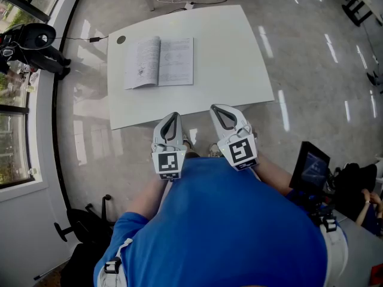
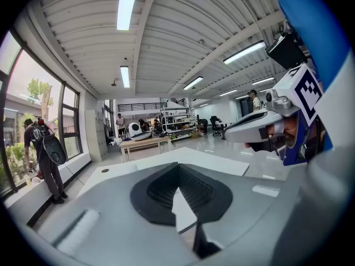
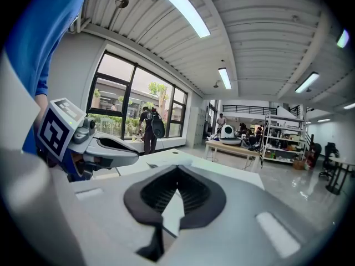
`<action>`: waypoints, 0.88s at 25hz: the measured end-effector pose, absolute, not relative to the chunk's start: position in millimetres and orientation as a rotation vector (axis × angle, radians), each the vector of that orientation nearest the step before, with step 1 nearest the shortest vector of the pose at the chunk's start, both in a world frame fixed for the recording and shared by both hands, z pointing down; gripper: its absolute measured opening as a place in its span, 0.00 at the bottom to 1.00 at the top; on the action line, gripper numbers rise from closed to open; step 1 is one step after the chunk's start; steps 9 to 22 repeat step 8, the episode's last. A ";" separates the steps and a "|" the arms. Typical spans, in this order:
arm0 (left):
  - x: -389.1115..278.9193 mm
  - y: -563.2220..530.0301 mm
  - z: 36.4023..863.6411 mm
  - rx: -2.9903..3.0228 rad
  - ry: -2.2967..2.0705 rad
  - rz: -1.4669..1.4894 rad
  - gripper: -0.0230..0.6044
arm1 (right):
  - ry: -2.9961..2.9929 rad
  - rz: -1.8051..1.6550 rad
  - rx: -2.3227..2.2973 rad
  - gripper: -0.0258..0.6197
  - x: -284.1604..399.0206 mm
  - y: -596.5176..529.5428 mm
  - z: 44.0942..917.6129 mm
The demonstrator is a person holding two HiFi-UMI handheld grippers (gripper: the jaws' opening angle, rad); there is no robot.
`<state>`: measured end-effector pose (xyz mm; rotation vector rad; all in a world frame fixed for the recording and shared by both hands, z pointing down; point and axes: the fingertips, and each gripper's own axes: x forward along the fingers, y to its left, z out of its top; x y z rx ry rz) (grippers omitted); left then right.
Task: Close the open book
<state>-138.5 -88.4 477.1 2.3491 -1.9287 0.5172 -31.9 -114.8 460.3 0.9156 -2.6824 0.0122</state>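
Open book (image 1: pixel 160 62) lies flat on the table (image 1: pixel 233 58), in its left half, closer to the far edge than the near one. Round cable port (image 1: pixel 121 39) sits in the table's far-left corner, just left of the book's far edge. Left gripper (image 1: pixel 169 119) and right gripper (image 1: pixel 219 112) are side by side off the table, just past its near edge, both pointing toward it. The book lies beyond them, leftward. A screen (image 1: pixel 312 167) stands near right, on the floor side.

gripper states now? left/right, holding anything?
Left gripper: closed, empty.
Right gripper: closed, empty.
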 end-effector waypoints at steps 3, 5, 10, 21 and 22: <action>-136.3 -85.3 480.3 2.338 -1.941 0.511 0.05 | -2.682 0.006 0.915 0.04 -27.5 -112.4 463.6; -137.4 -84.2 481.7 2.330 -1.950 0.512 0.05 | -2.680 -0.008 0.908 0.04 -26.9 -111.9 467.5; -142.7 -84.9 481.5 2.316 -1.972 0.512 0.05 | -2.691 -0.020 0.894 0.04 -32.1 -114.4 467.6; -142.7 -84.9 481.5 2.316 -1.972 0.512 0.05 | -2.691 -0.020 0.894 0.04 -32.1 -114.4 467.6; -142.7 -84.9 481.5 2.316 -1.972 0.512 0.05 | -2.691 -0.020 0.894 0.04 -32.1 -114.4 467.6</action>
